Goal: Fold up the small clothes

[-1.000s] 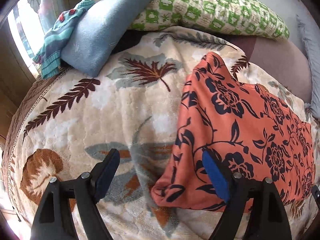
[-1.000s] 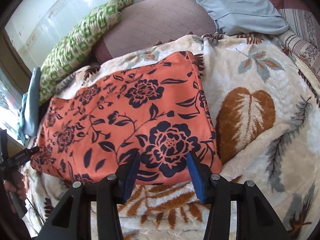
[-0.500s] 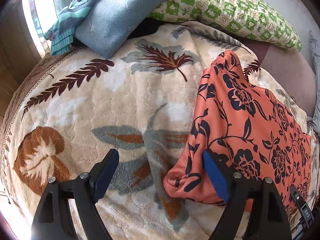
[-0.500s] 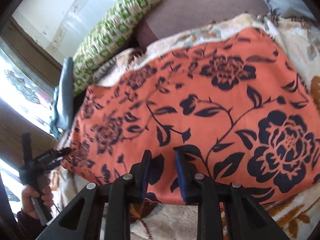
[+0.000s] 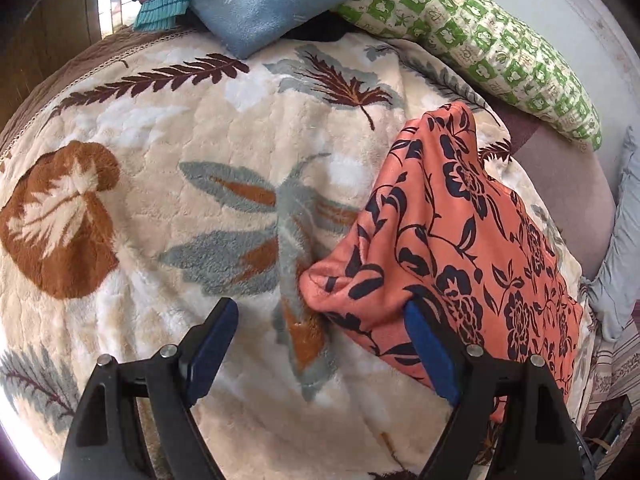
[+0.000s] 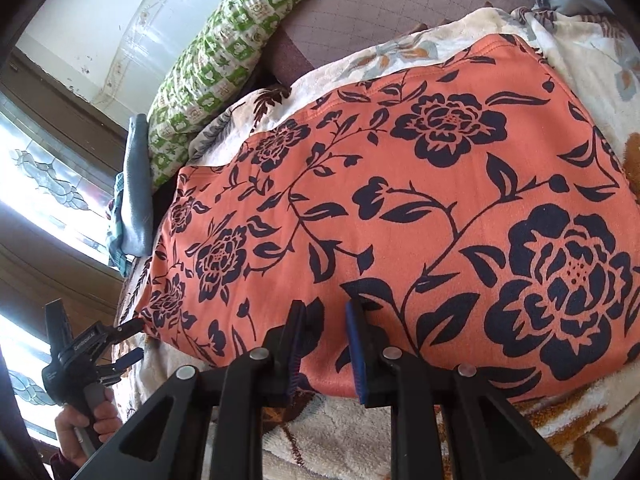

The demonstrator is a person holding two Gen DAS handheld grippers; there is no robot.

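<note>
**Orange garment, fold under way**

Item: orange flowered garment (image 6: pixel 400 184), lying on the leaf-print blanket (image 5: pixel 200 160) on the bed. Left claw (image 5: pixel 316 356): open wide, garment's bunched corner beside its right pad. Right claw (image 6: pixel 322 350): nearly closed over the near hem; a firm pinch is unclear. Advice: grip both edges fully, then lift evenly.

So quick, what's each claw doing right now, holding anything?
Left gripper: open, holding nothing, beside the orange floral garment.
Right gripper: narrowed over the garment's near edge; grip cannot be told.
</note>
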